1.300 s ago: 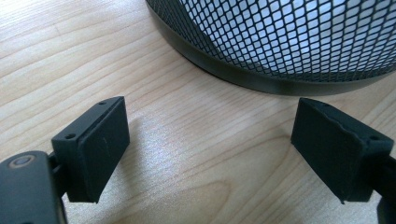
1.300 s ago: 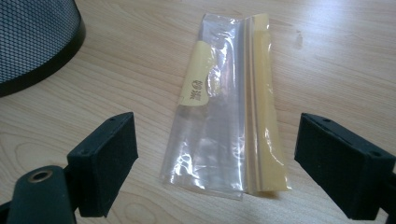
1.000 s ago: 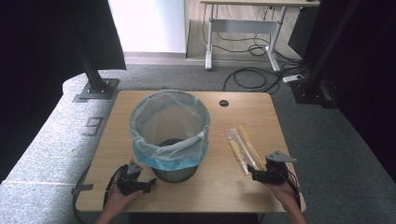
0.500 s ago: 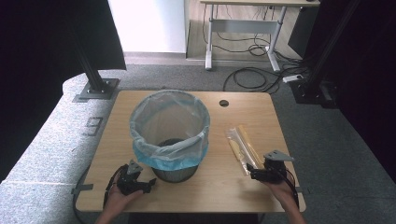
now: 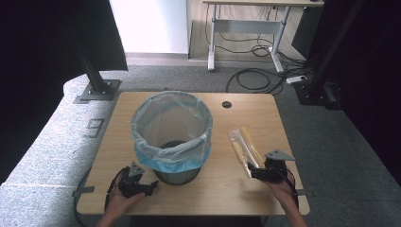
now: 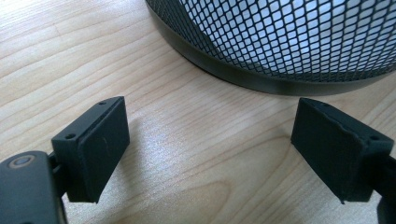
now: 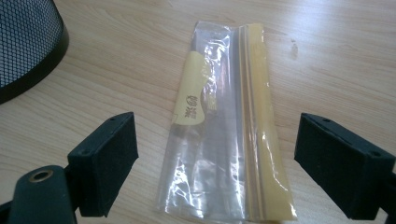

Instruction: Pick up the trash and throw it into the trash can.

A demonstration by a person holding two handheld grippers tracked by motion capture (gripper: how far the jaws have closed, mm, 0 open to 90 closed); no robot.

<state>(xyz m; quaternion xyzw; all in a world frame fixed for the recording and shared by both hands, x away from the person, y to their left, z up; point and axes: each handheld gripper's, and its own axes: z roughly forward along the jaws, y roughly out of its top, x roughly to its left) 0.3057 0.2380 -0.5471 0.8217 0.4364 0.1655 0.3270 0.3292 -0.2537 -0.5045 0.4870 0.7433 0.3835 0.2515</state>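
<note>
Tabletop: light wooden tabletop [image 5: 222, 189], with a small dark round hole [image 5: 227, 104] near its far edge.
Bin: black wire-mesh wastebasket [image 5: 176, 172] lined with a pale blue plastic bag [image 5: 171, 124], standing upright at the middle.
Packet: clear and yellow flat plastic packet [image 7: 229, 135], lying flat to the right of the bin, apart from it.
Left claw [image 6: 212, 151]: wide open, holding nothing, low over bare wood just beside the bin's base.
Right claw [image 7: 217, 163]: wide open, holding nothing, its jaws either side of the packet's near end.
</note>
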